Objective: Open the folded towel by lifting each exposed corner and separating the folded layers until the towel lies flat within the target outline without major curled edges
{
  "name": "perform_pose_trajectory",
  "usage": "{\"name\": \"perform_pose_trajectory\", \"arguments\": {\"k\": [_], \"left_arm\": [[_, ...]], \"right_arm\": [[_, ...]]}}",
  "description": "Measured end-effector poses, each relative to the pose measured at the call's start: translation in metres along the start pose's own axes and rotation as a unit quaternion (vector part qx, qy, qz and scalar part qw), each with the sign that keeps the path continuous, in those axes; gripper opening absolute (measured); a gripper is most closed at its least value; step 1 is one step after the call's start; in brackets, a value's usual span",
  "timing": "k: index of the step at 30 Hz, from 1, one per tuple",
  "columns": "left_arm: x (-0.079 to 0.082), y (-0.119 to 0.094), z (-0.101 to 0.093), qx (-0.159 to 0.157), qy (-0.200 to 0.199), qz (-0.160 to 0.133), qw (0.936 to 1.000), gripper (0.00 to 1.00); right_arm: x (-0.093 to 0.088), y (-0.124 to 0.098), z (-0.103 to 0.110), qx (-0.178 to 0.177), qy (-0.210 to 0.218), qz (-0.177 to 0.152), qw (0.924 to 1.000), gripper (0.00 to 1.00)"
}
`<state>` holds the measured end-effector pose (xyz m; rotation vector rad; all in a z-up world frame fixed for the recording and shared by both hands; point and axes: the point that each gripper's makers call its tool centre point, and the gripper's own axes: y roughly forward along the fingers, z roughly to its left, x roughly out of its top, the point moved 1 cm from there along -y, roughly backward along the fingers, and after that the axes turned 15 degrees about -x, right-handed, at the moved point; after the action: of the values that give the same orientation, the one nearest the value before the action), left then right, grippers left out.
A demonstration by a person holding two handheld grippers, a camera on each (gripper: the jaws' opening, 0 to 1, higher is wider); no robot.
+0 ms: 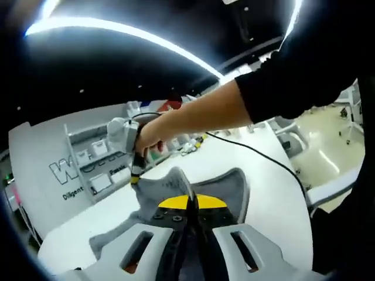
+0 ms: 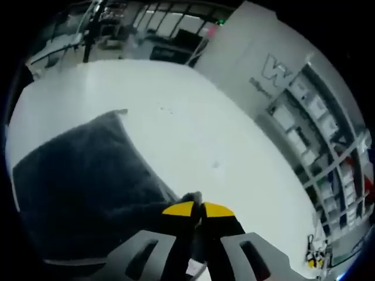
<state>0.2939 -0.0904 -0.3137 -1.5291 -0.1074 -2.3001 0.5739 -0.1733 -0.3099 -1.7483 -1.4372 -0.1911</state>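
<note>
Left claw (image 1: 192, 206) pinching grey towel (image 1: 176, 184), hand (image 1: 147, 136) gripping right claw (image 1: 136, 175)

One towel (image 2: 88, 181), two grippers (image 1: 190, 205).

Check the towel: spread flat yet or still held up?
Not flat. Both grippers, left and right, are shut on the grey towel, which is lifted and stretched between them above the white table.

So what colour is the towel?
Dark grey towel, plain, no pattern; it shows best in the right gripper view.
</note>
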Motion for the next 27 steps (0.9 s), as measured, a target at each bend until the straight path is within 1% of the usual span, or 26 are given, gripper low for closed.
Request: {"name": "perform_pose_trajectory", "arguments": {"k": [4, 6, 8, 9, 12, 16, 20, 23, 27], "left_arm": [[-0.004, -0.008, 0.003, 0.004, 0.004, -0.001, 1.0000, 0.02], [-0.004, -0.013, 0.006, 0.009, 0.002, -0.006, 0.9999, 0.02], [-0.001, -0.015, 0.008, 0.008, -0.014, -0.021, 0.9996, 0.02], [0.000, -0.016, 0.009, 0.008, -0.015, -0.024, 0.9996, 0.02], [0.000, -0.020, 0.007, 0.009, -0.012, -0.029, 0.9995, 0.02], [0.001, -0.028, 0.009, 0.011, -0.014, -0.035, 0.9992, 0.02], [0.004, -0.036, 0.018, 0.020, -0.011, -0.037, 0.9991, 0.02], [0.002, -0.042, 0.025, 0.025, -0.016, -0.034, 0.9990, 0.02], [0.004, -0.043, 0.025, 0.027, -0.016, -0.035, 0.9989, 0.02]], "right_arm": [[0.010, -0.001, 0.003, -0.005, -0.015, -0.003, 0.9999, 0.00], [0.017, -0.003, 0.003, -0.009, -0.022, -0.006, 0.9997, 0.00], [0.023, -0.004, 0.004, -0.011, -0.026, -0.010, 0.9996, 0.00], [0.026, -0.005, 0.005, -0.013, -0.030, -0.011, 0.9994, 0.00], [0.030, -0.007, 0.006, -0.016, -0.042, -0.010, 0.9989, 0.00], [0.042, -0.013, 0.011, -0.019, -0.048, -0.020, 0.9984, 0.00], [0.053, -0.013, 0.018, -0.023, -0.058, -0.027, 0.9977, 0.00], [0.061, -0.014, 0.017, -0.026, -0.058, -0.031, 0.9975, 0.00], [0.071, -0.016, 0.016, -0.031, -0.054, -0.036, 0.9974, 0.00]]}}
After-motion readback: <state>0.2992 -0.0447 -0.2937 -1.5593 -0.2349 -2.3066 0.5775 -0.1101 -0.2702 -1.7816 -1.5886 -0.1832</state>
